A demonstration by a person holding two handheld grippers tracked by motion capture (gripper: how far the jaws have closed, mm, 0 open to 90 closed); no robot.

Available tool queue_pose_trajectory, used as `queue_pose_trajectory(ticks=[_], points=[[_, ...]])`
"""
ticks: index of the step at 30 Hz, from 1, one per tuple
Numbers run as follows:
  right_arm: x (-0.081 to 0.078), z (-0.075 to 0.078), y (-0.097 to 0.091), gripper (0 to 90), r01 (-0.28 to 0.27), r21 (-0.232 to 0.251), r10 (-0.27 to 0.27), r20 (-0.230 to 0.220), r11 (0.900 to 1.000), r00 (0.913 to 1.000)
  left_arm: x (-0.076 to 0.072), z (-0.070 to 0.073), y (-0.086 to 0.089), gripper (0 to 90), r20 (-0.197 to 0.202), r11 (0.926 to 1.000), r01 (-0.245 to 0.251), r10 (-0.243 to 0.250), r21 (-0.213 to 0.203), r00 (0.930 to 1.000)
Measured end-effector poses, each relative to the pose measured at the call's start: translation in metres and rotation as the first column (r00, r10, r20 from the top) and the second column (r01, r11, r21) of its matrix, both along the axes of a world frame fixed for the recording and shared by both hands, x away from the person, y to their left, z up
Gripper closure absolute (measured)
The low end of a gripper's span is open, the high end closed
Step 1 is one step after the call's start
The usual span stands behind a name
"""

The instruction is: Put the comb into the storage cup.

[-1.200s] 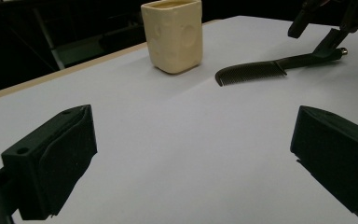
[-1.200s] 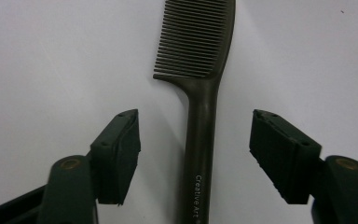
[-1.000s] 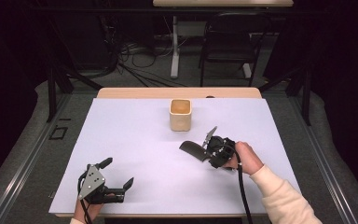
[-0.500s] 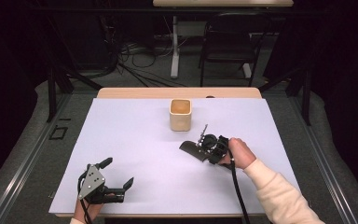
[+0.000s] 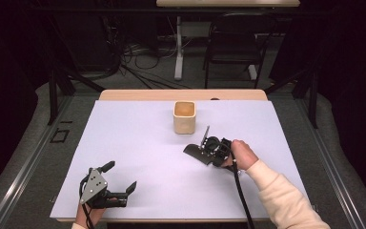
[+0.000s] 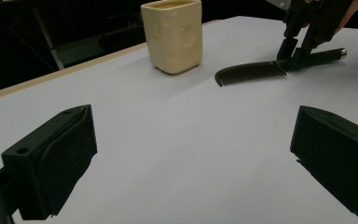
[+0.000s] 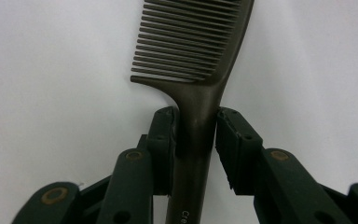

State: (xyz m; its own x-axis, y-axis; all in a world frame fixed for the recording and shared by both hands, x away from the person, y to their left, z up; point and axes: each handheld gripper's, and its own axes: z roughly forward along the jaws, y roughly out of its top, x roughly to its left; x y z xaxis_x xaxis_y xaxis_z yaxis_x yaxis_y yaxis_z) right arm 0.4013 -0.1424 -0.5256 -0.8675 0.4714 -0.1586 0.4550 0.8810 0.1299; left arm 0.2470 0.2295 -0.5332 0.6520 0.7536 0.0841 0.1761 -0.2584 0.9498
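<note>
- Two grippers are counted. The left gripper [image 5: 120,178] is seen at the lower left of the high view, held by a hand [image 5: 86,215] at the bottom edge; a grey three-cornered plate [image 5: 94,180] is carried on top of it.
- Its two jaws are spread wide with nothing between them, as is shown in the left gripper view, where one black jaw stands at the lower left and the other at the lower right over bare white surface.
- The right gripper [image 5: 204,147] is seen right of centre in the high view, held by a hand [image 5: 242,154] with a cream sleeve [image 5: 286,198] entering from the lower right.
- One dark comb [image 7: 193,56] is counted. In the right gripper view, its handle is clamped between the two jaws, just below the teeth.
- In the left gripper view, the comb [image 6: 254,72] is seen at the upper right, lying on the sheet with its teeth towards the frame's left.
- One cream cup [image 5: 184,116] is counted, upright, above centre in the high view, near the comb but apart from it.
- One white sheet [image 5: 143,143] is laid over one wooden table [image 5: 171,94].
- One chair [image 5: 233,43] is seen behind the table, at the top of the high view.
</note>
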Motion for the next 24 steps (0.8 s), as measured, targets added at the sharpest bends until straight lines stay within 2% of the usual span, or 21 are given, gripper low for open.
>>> queue_pose_trajectory(ticks=[8, 13, 14, 16, 17, 24], points=[[0.003, 0.000, -0.004, 71.5, 0.030, 0.028, -0.029, -0.027, 0.9992, 0.9992, 0.000, 0.000, 0.000, 0.2, -0.002, 1.0000, 0.000, 0.000, 0.002, 1.0000], [0.001, 0.003, -0.008, 71.5, 0.030, 0.054, -0.029, -0.010, 0.9981, 0.9995, 0.000, 0.000, 0.000, 0.2, -0.001, 1.0000, 0.001, -0.001, 0.003, 1.0000], [0.000, 0.005, -0.008, 71.5, 0.035, 0.051, -0.034, -0.018, 0.9981, 0.9993, 0.000, 0.000, 0.000, 0.2, -0.002, 1.0000, 0.000, 0.000, 0.002, 1.0000], [-0.002, 0.005, -0.009, 71.5, 0.036, 0.074, -0.035, -0.004, 0.9966, 0.9994, 0.000, 0.000, 0.000, 0.2, -0.002, 1.0000, -0.001, 0.001, 0.003, 1.0000], [-0.002, 0.007, -0.009, 71.5, 0.036, 0.067, -0.035, -0.009, 0.9972, 0.9993, 0.000, 0.000, 0.000, 0.2, -0.002, 1.0000, -0.001, 0.001, 0.004, 1.0000], [-0.005, 0.014, -0.014, 71.6, 0.048, 0.120, -0.049, 0.002, 0.9916, 0.9988, 0.000, 0.000, 0.000, 0.2, -0.002, 1.0000, -0.002, 0.002, 0.004, 1.0000]])
